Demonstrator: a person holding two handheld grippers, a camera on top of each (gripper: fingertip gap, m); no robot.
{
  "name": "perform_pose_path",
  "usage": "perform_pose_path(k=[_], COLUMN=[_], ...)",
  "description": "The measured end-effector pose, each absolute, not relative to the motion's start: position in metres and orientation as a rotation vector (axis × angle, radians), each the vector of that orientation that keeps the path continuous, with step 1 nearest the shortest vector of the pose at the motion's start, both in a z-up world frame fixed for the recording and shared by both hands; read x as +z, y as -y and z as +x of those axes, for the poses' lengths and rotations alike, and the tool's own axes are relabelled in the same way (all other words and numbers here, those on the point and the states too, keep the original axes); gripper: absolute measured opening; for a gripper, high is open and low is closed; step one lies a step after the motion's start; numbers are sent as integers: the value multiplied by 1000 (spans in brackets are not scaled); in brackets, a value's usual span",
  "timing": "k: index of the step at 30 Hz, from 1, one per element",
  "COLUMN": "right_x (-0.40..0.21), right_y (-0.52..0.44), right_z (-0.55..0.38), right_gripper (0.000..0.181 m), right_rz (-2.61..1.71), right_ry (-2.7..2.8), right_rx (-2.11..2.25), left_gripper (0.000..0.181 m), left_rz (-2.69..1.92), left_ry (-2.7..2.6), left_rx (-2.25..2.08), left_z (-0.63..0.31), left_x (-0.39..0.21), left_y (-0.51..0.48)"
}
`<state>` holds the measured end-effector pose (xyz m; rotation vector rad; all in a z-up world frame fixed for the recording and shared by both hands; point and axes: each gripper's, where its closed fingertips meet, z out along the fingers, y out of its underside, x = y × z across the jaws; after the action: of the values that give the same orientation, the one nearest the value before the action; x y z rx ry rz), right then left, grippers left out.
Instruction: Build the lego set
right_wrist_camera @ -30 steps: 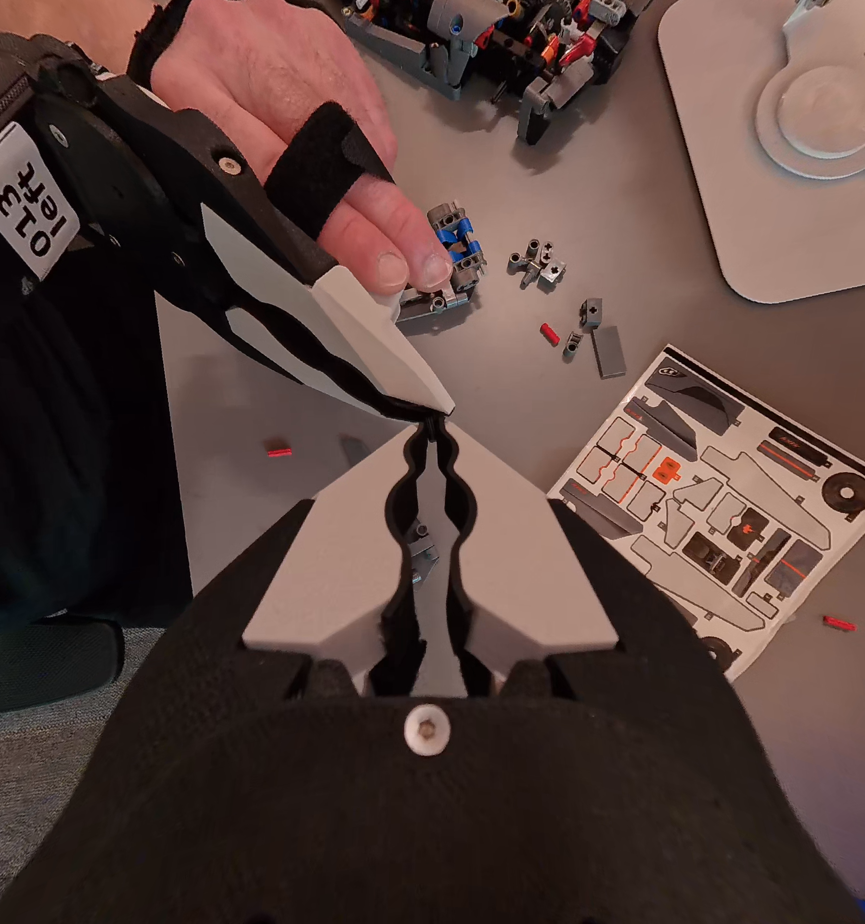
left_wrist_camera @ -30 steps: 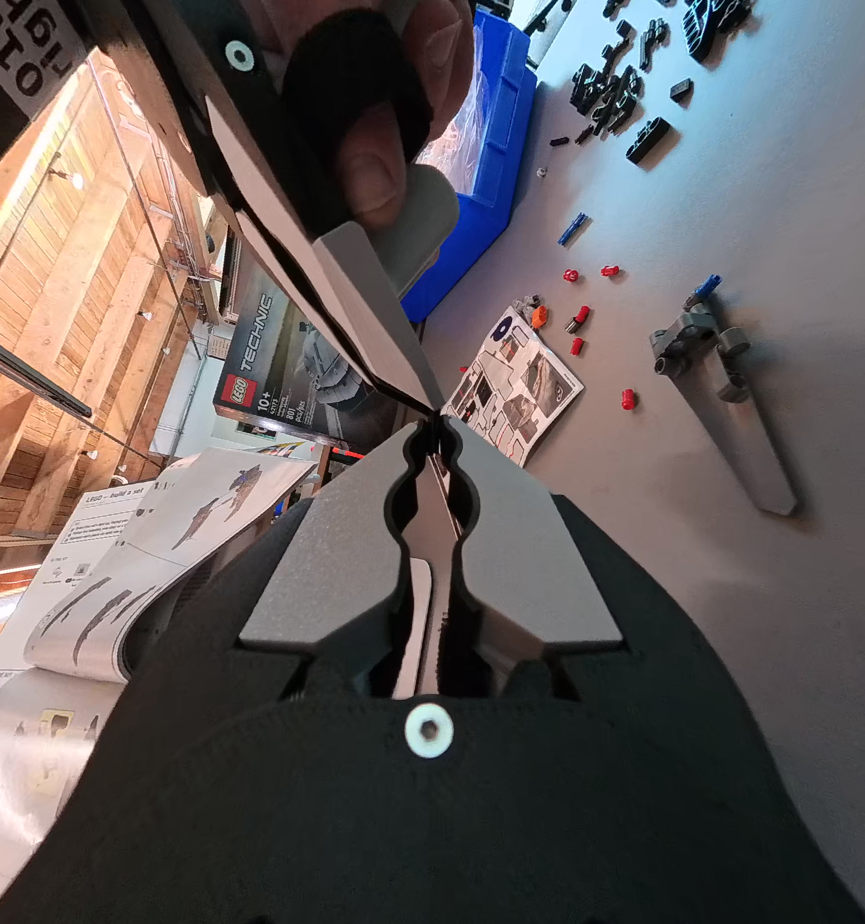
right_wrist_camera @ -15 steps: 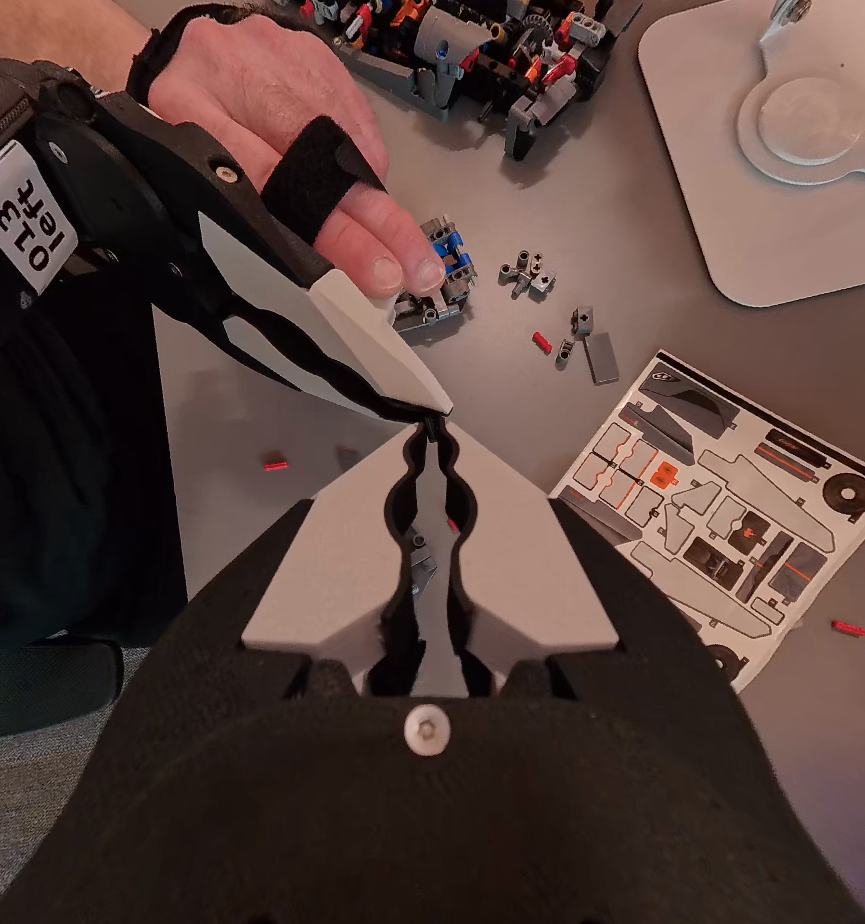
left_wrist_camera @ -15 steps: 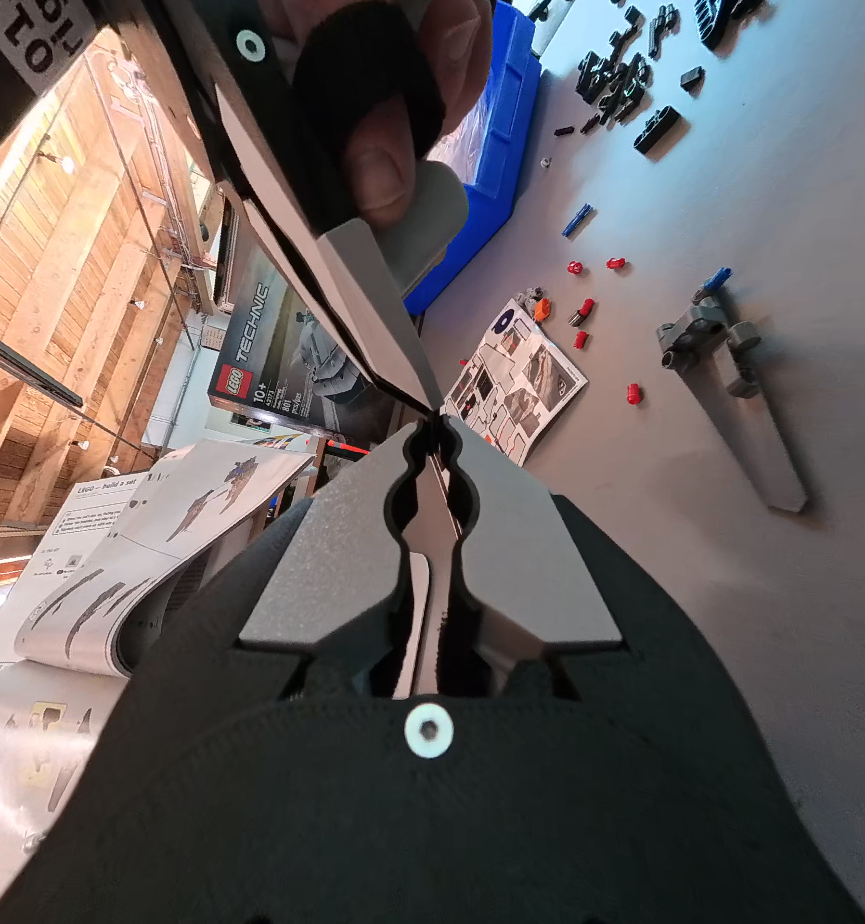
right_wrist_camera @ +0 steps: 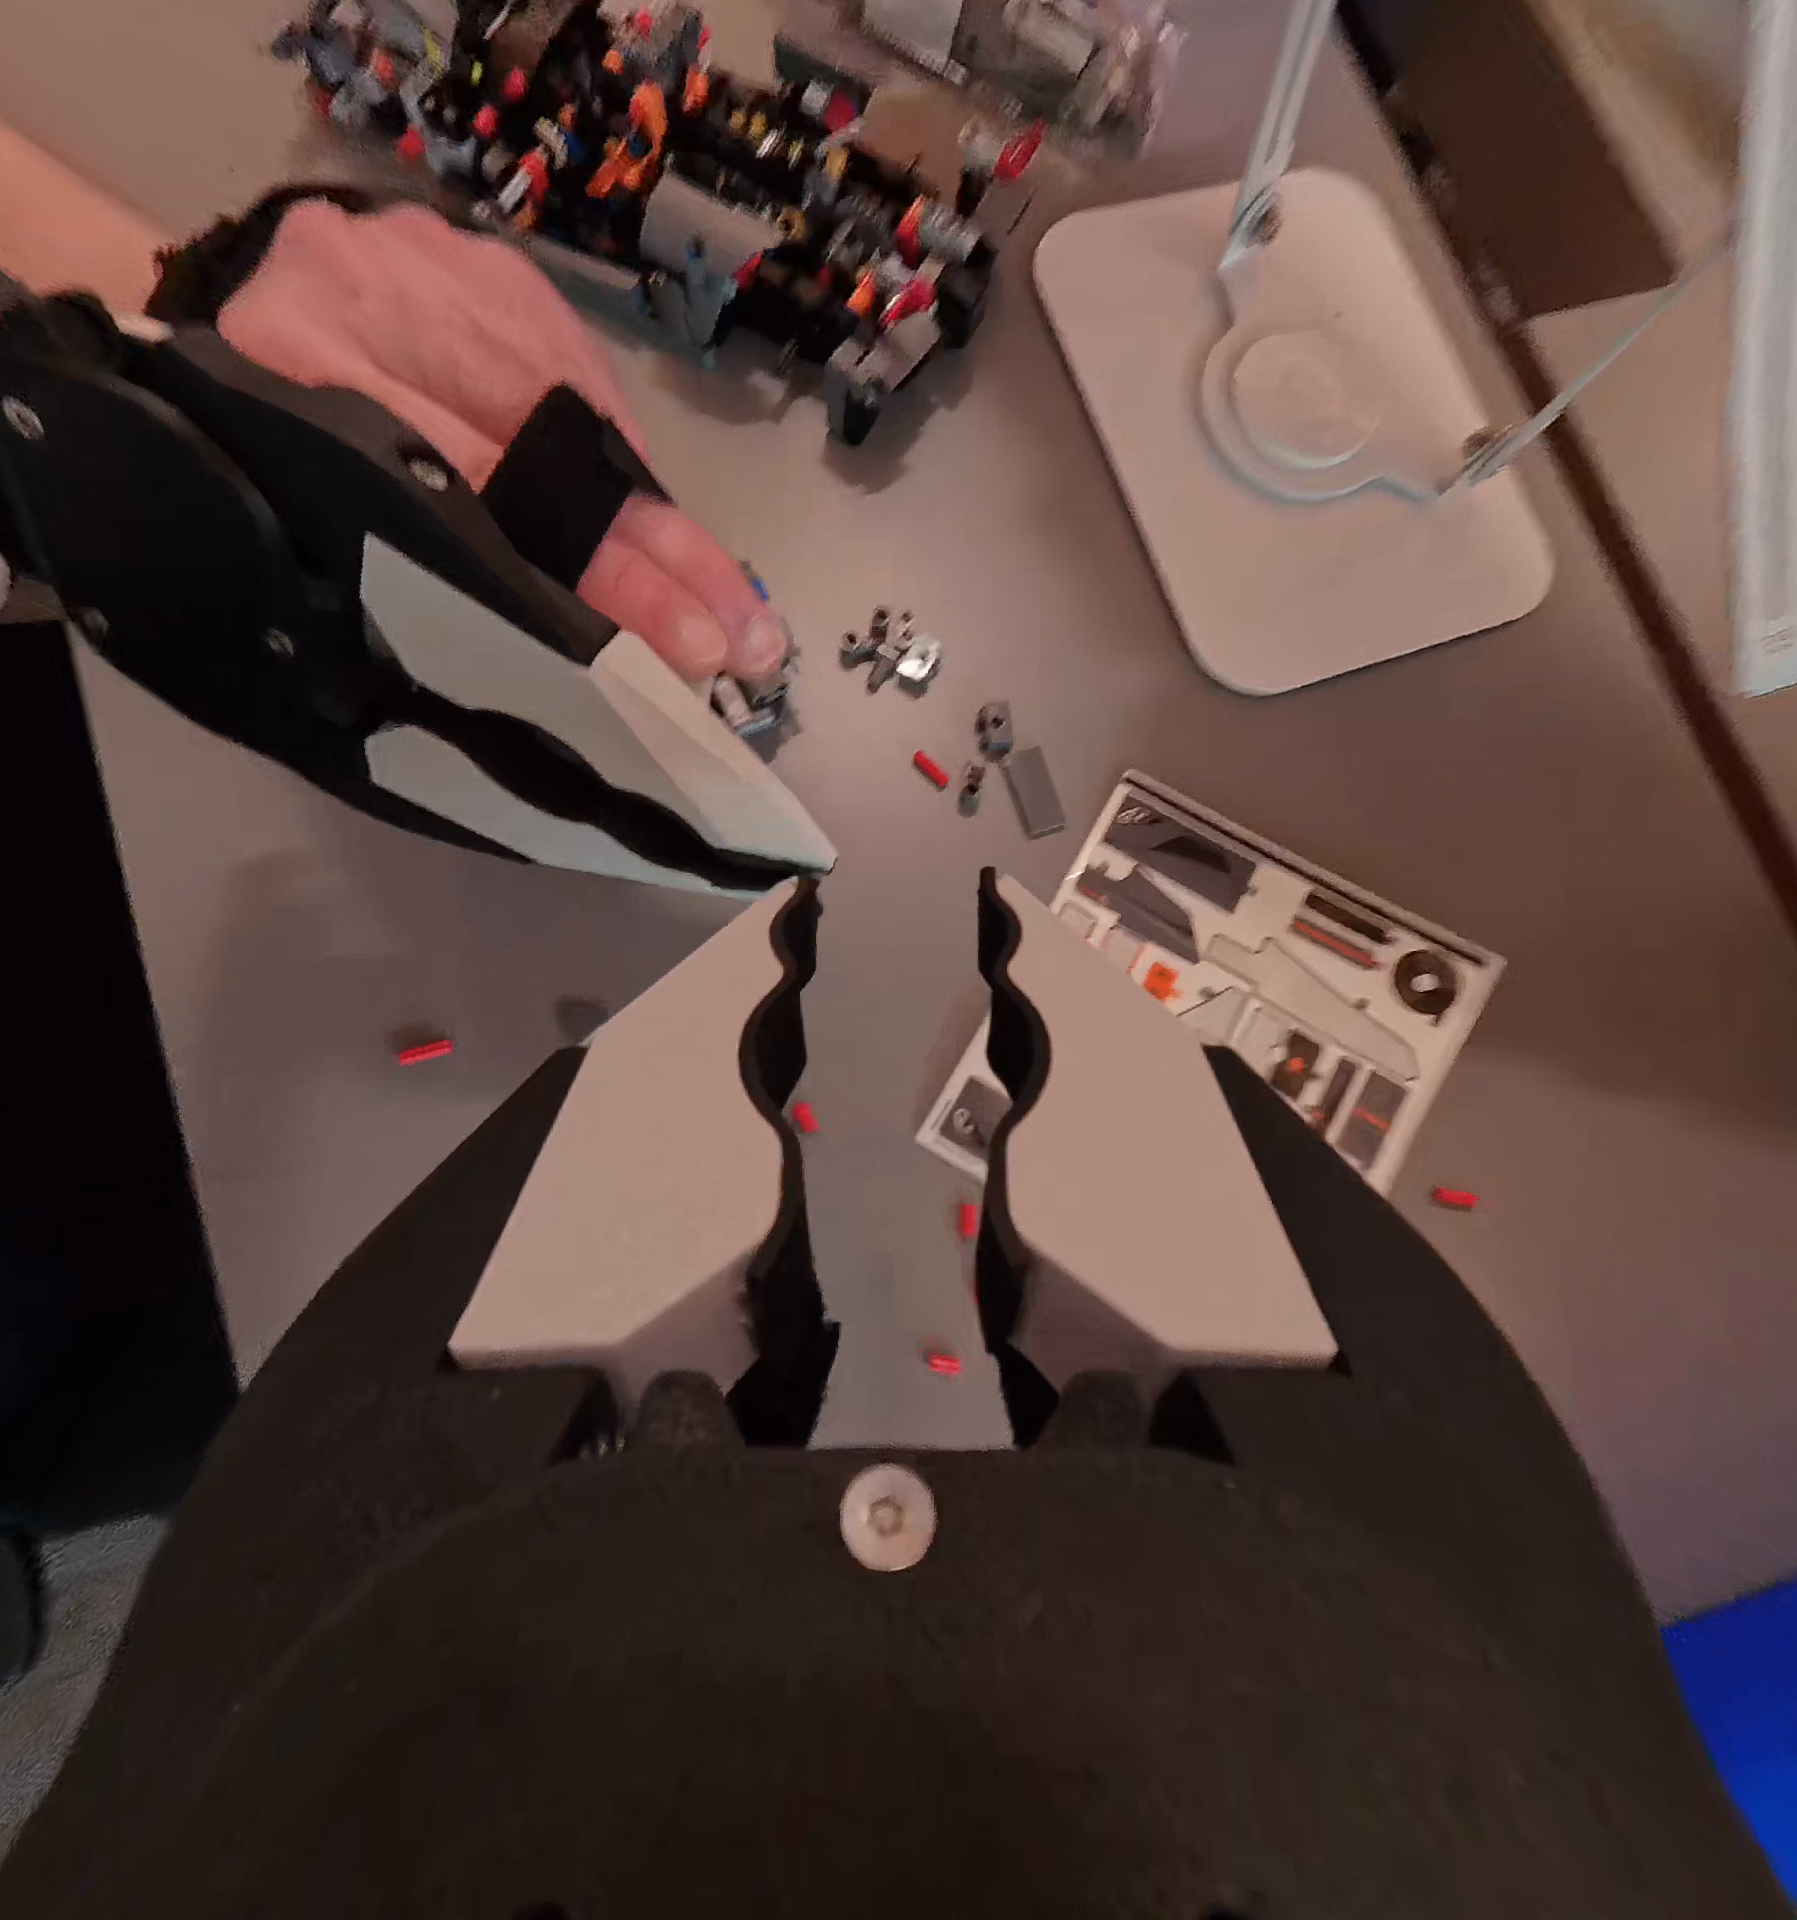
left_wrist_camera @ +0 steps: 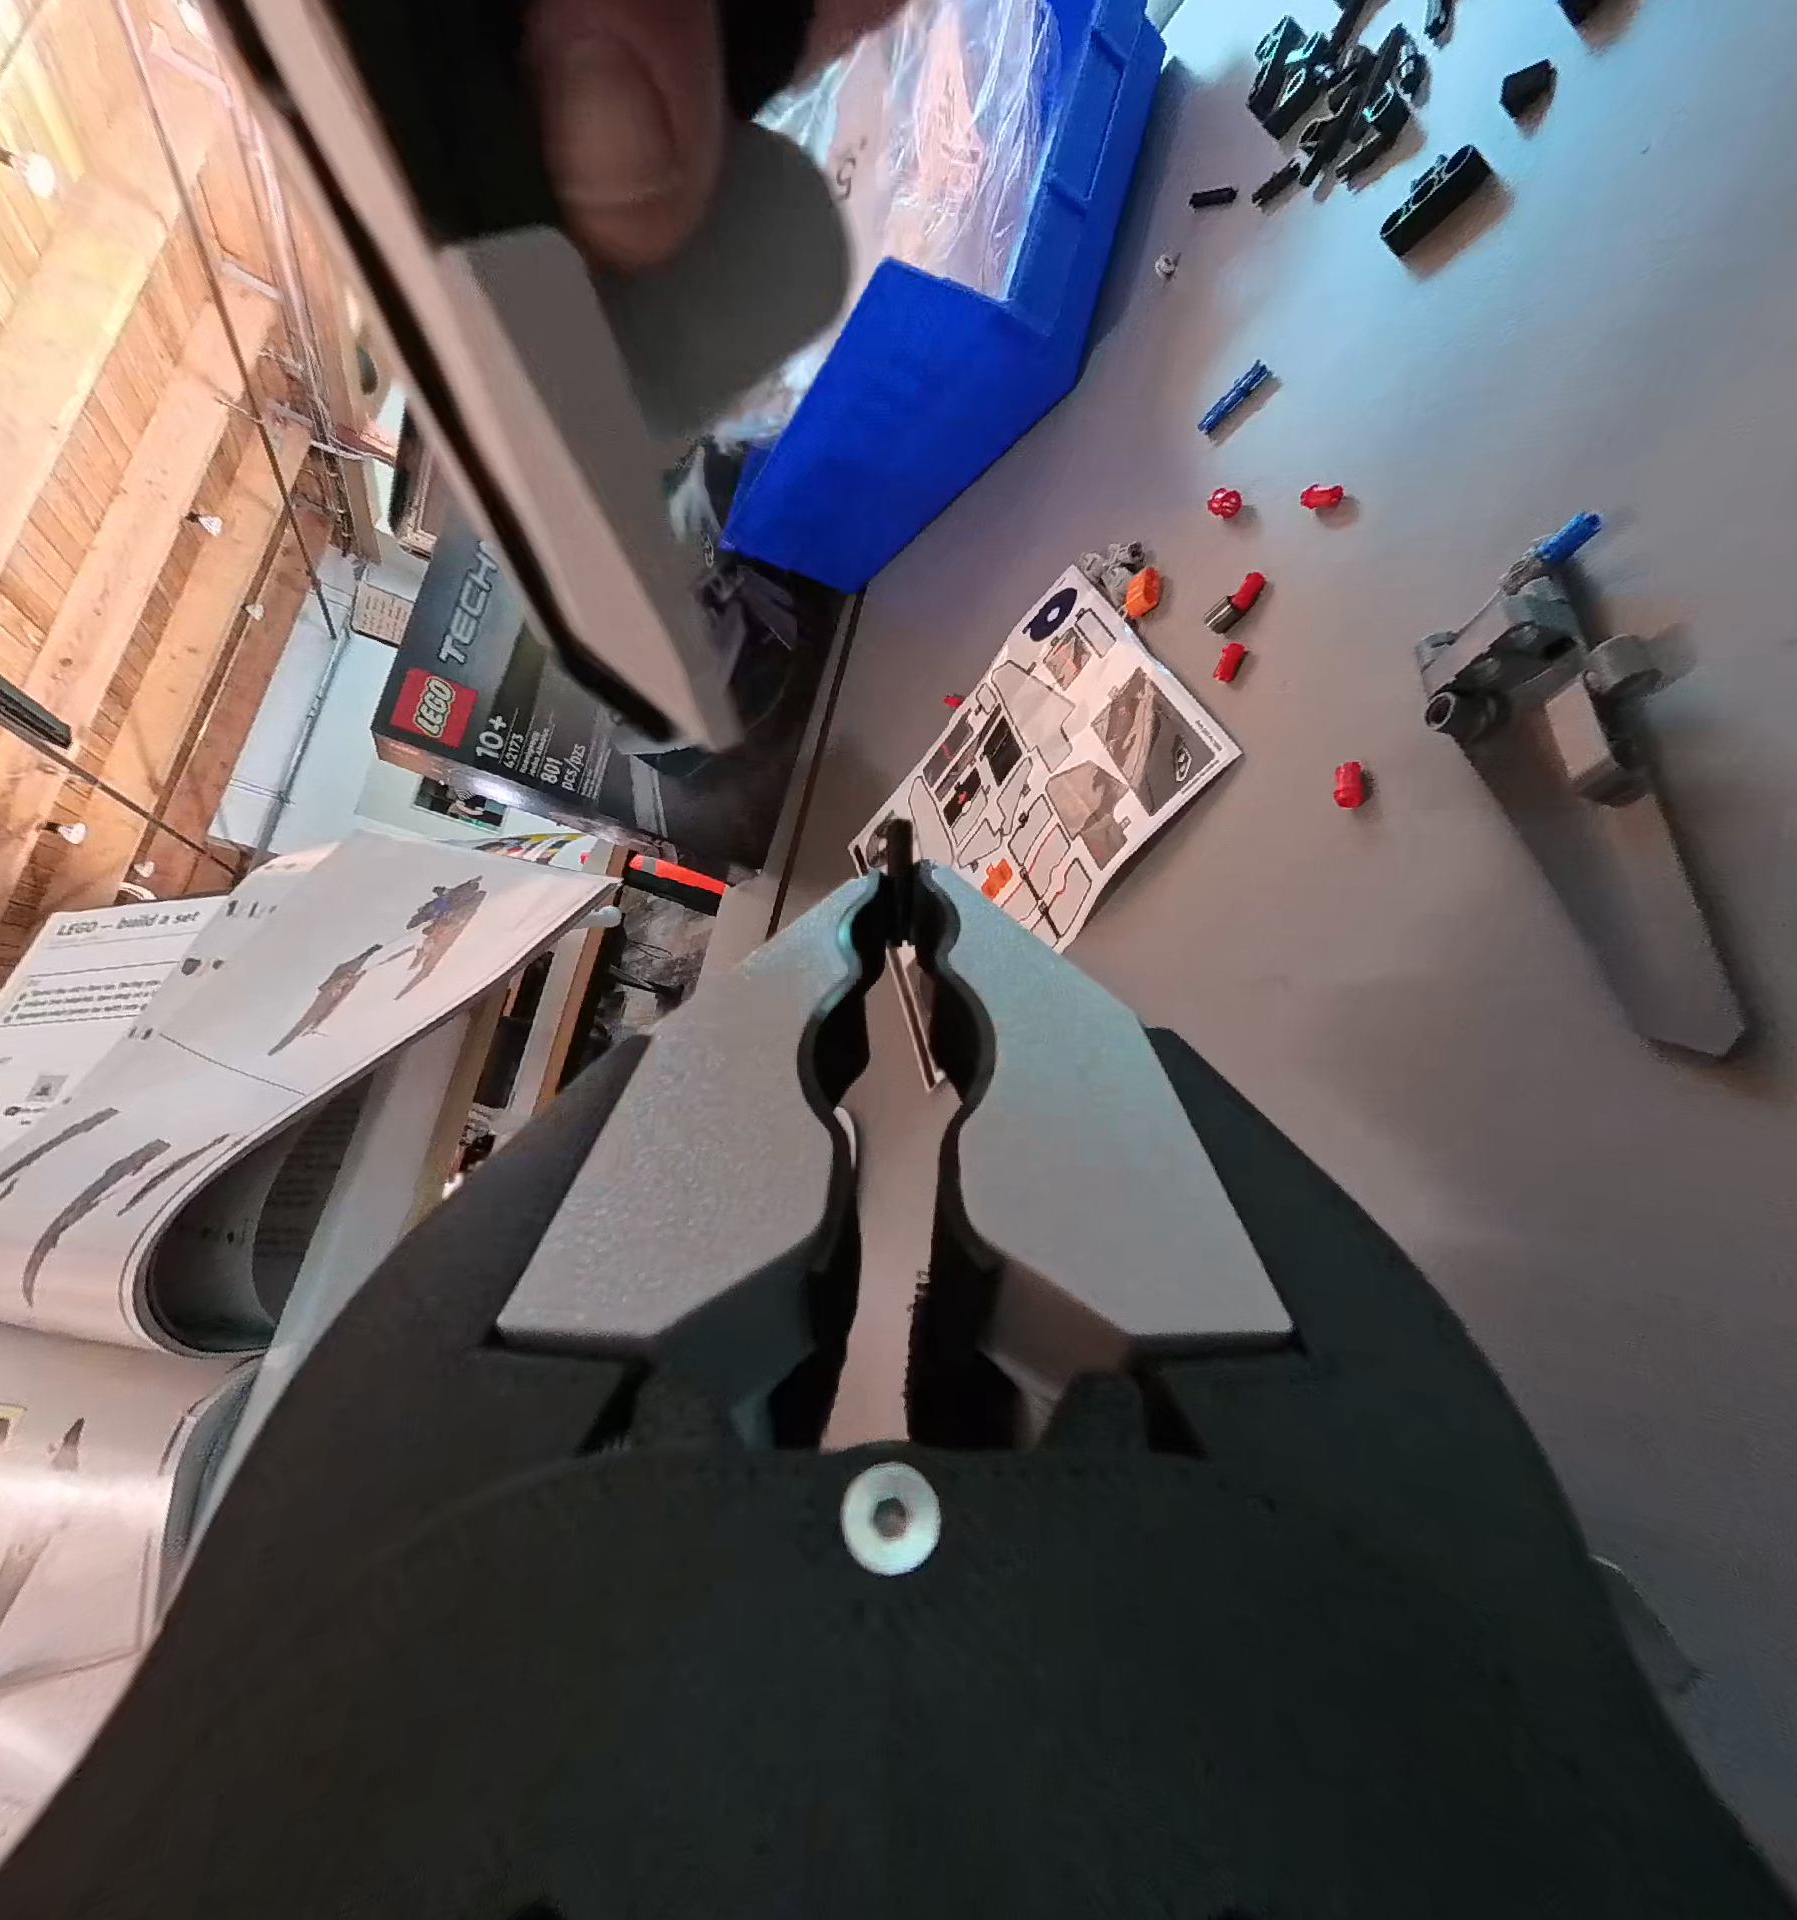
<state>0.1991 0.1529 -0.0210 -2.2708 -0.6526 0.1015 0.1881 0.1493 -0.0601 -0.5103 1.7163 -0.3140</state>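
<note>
1. Our left gripper (left_wrist_camera: pixel 896 902) pinches a small black pin (left_wrist_camera: pixel 898 854) at its very tips; the pin sticks out toward 12 o'clock, its long axis in line with the fingers.
2. Our right gripper (right_wrist_camera: pixel 899 883) stands wide, nothing between its jaws, its left tip almost touching the left gripper's nose at 10 o'clock.
3. We judge the pin must go into the half-built model (right_wrist_camera: pixel 728 208), which lies well off at 12 o'clock in the right view; the left gripper is nearer it.
4. Only the right view shows the model and the sticker sheet (right_wrist_camera: pixel 1226 987) at 2 o'clock; only the left shows the pin, the grey panel (left_wrist_camera: pixel 1590 810) and the blue bin (left_wrist_camera: pixel 935 416).
</note>
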Motion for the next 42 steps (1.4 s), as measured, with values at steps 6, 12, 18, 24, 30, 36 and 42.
perform_pose_path(k=[6, 12, 18, 24, 30, 36, 42], right_x=[42, 52, 31, 13, -11, -8, 13], right_y=[-209, -293, -363, -384, -384, -384, -372], right_z=[196, 184, 200, 234, 250, 248, 237], right_gripper=[60, 86, 97, 88, 85, 80, 89], right_rz=[-1981, -1665, -1643, -1700, -1767, -1785, -1749], right_ry=[830, 1243, 1350, 1336, 1323, 1310, 1193], right_rx=[-395, -1191, -1398, -1466, -1414, -1361, -1284], left_gripper=[0, 0, 0, 0, 1, 1, 0], left_rz=[-535, -544, -541, -535, -540, -553, -555], left_ry=[-1720, -1721, -1731, -1737, -1729, -1733, -1737], left_rx=[-329, -337, -345, -357, -360, -356, -359], left_z=[189, 188, 187, 187, 188, 190, 189], left_x=[-62, -64, -67, -67, -64, -67, -68], left_y=[-153, -155, -152, -149, -151, -155, -154])
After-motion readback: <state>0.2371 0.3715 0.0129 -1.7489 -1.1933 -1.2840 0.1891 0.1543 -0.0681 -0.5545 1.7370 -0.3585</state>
